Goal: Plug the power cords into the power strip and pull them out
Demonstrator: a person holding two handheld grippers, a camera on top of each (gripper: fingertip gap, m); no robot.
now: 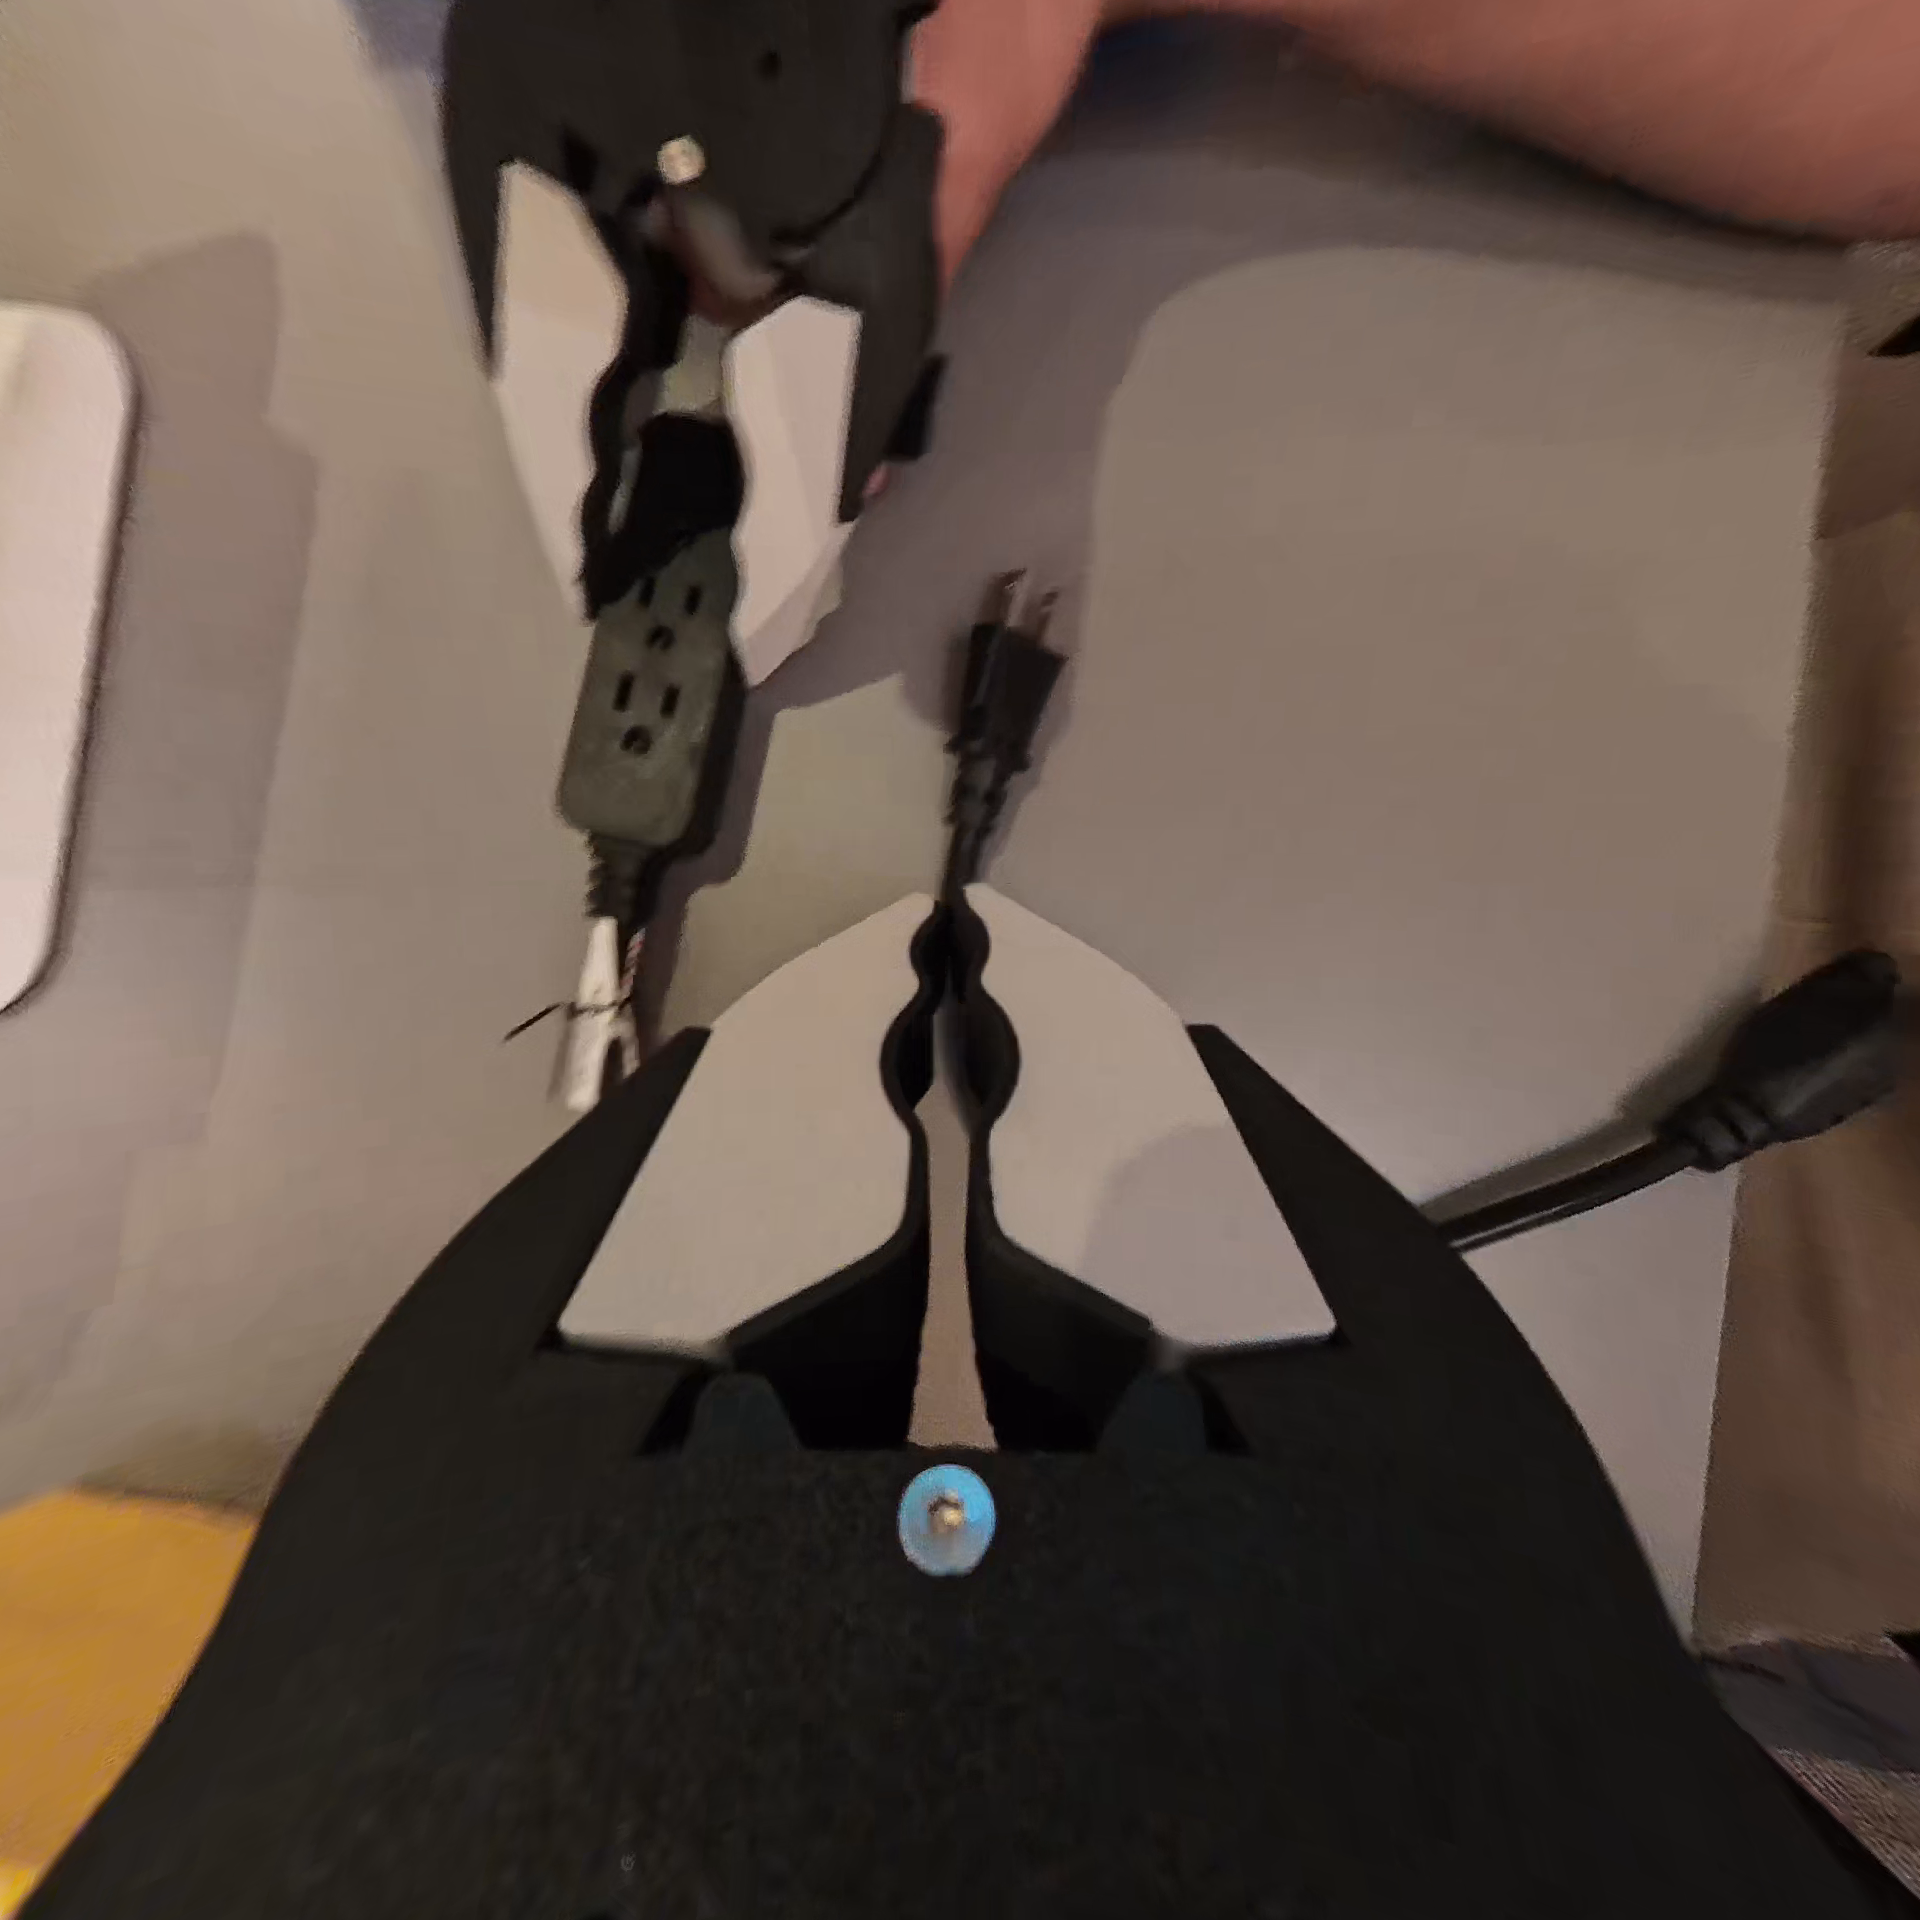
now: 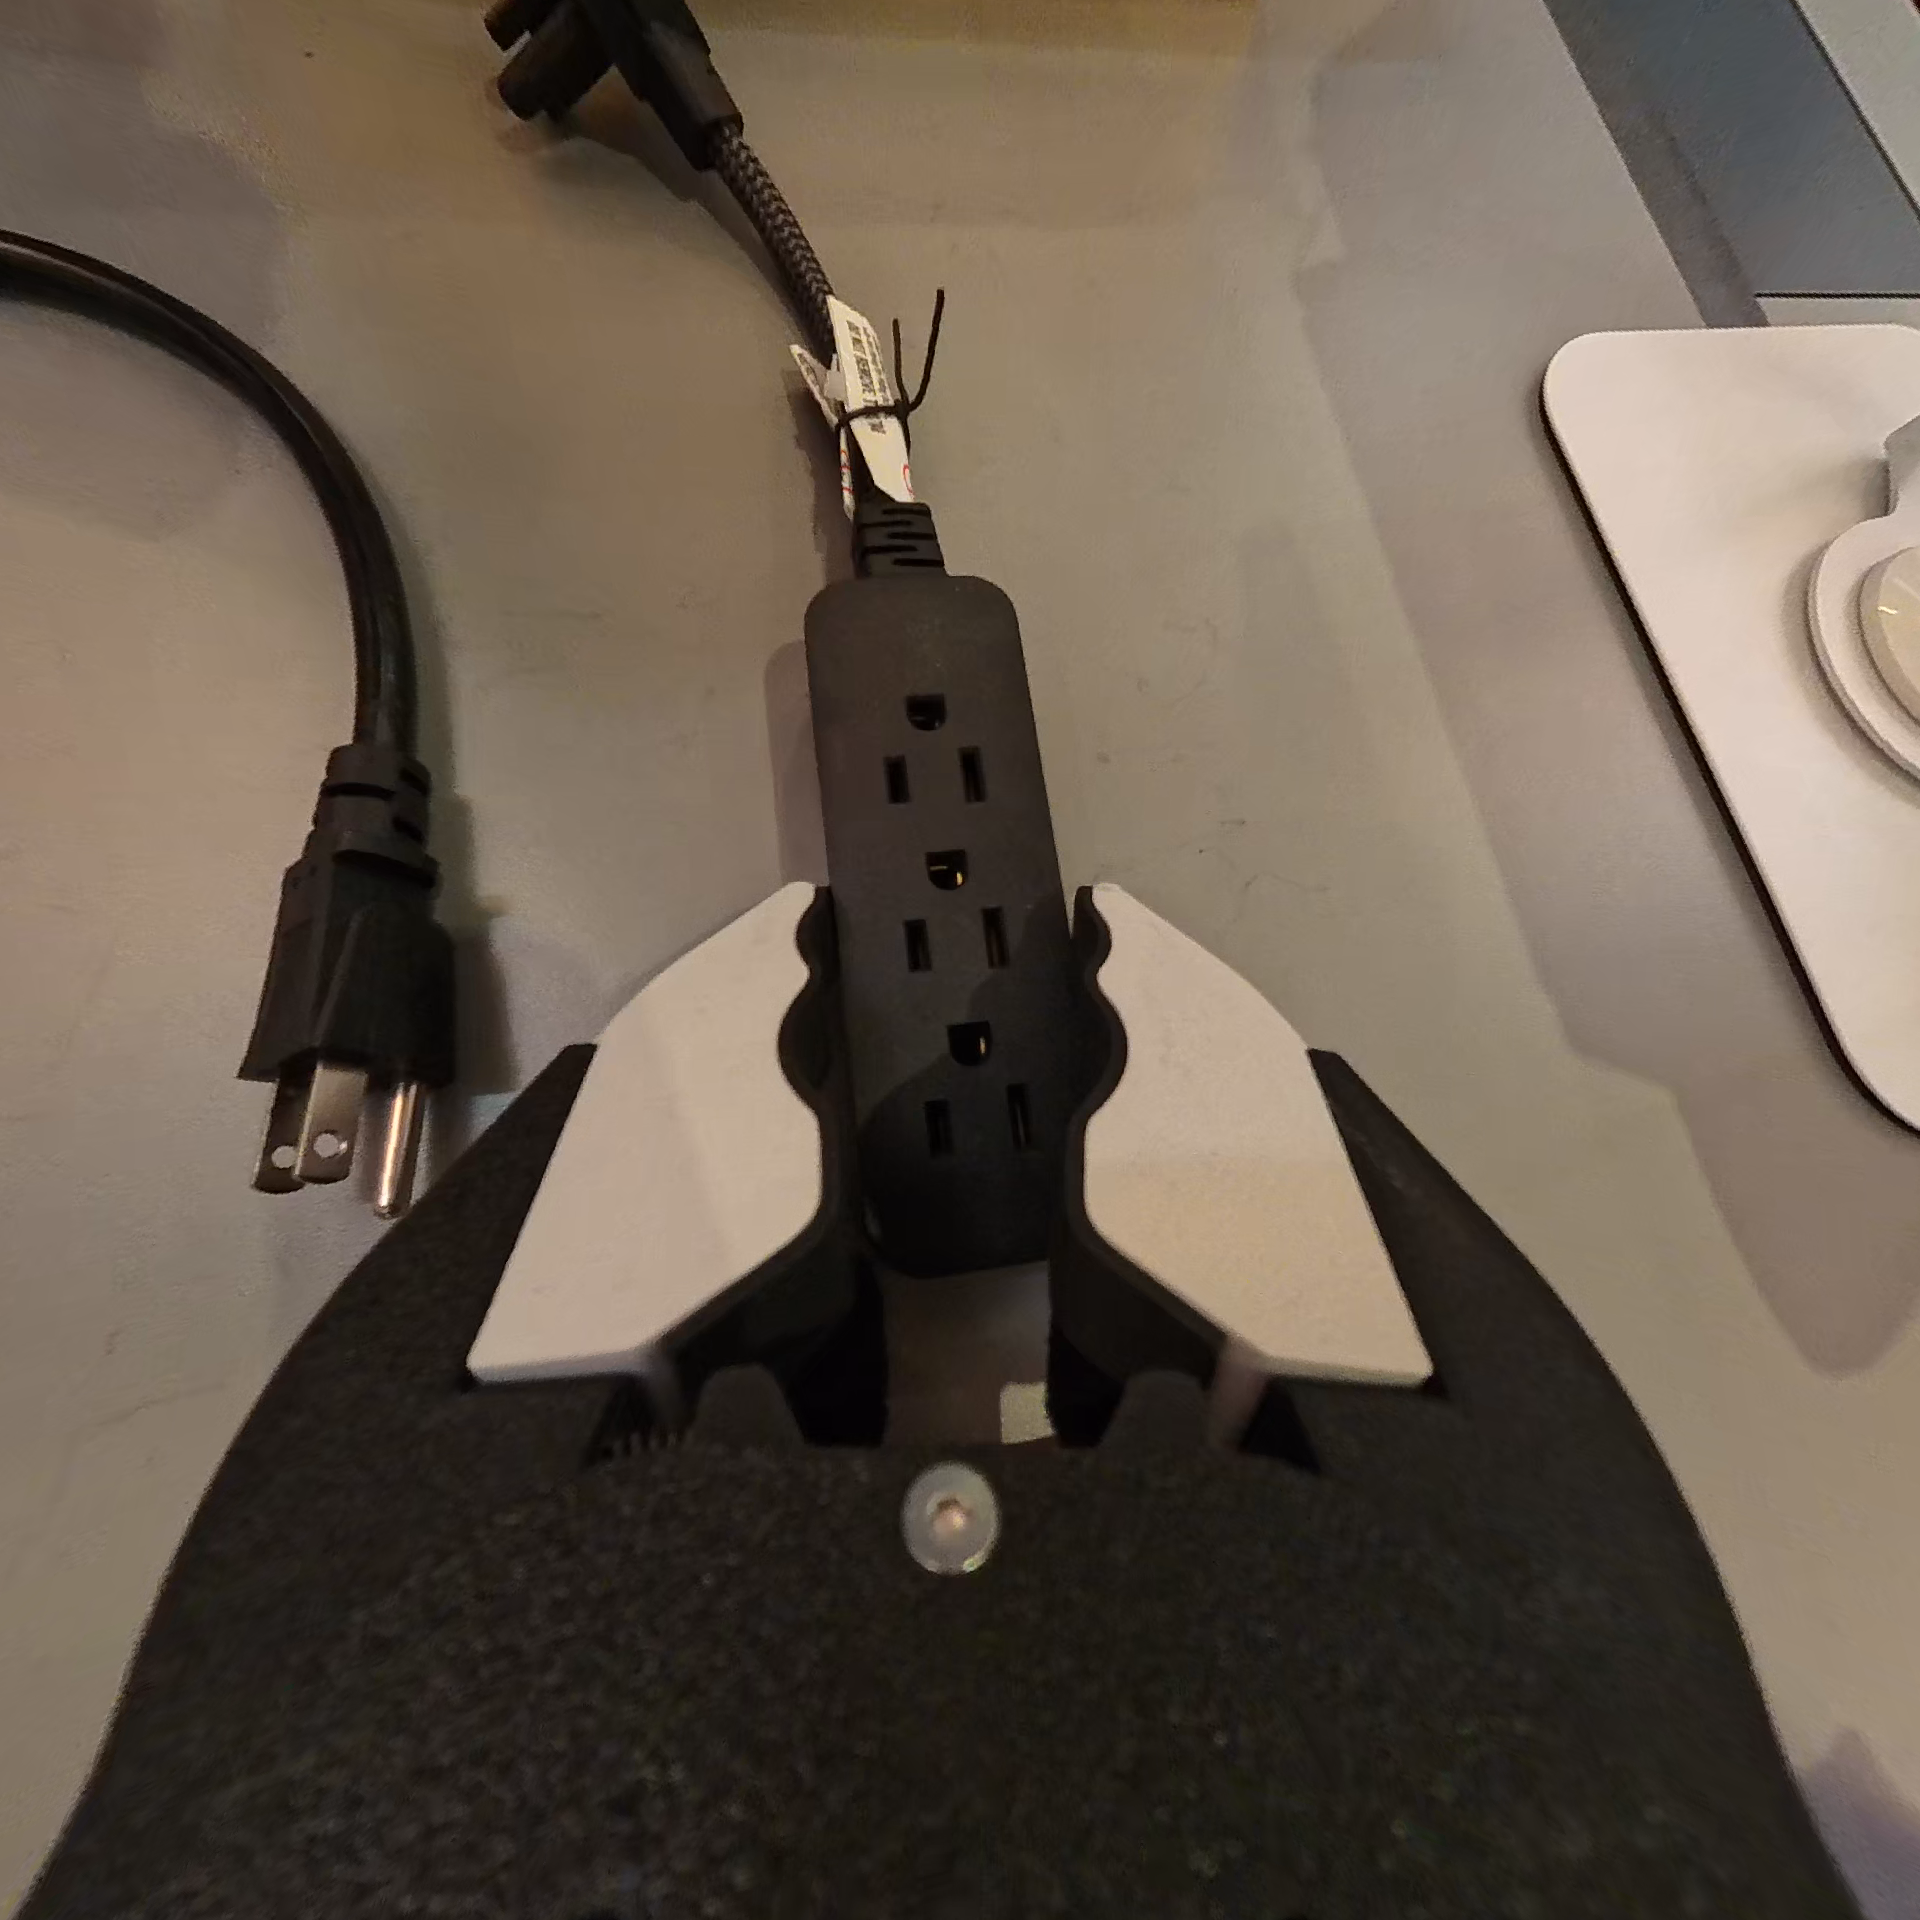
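Observation:
A black power strip point(image 2: 914, 727) with three sockets lies on the grey table point(image 2: 1351, 520), sockets up and all unoccupied. My right gripper point(image 2: 951, 904) is shut on its near end, a finger on each long side. Its braided cord point(image 2: 790, 260) with a white tag runs away from me. A black three-prong plug point(image 2: 348, 966) lies on the table left of the strip, unplugged. In the left wrist view my left gripper point(image 1: 951, 920) is shut and holds nothing, above the cord just behind that plug point(image 1: 1003, 665). The strip point(image 1: 639, 717) and right gripper point(image 1: 675, 613) show beyond.
A white flat base point(image 2: 1662, 623) sits right of the strip, also at the left edge in the left wrist view point(image 1: 52, 623). The cord's other connector point(image 1: 1808, 1049) lies by a tan box point(image 1: 1849, 779). A person's arm point(image 1: 1455, 104) holds the right gripper. A yellow thing point(image 1: 104, 1621) shows nearby. Some 15 centimetres of space lies between my two pairs of fingers.

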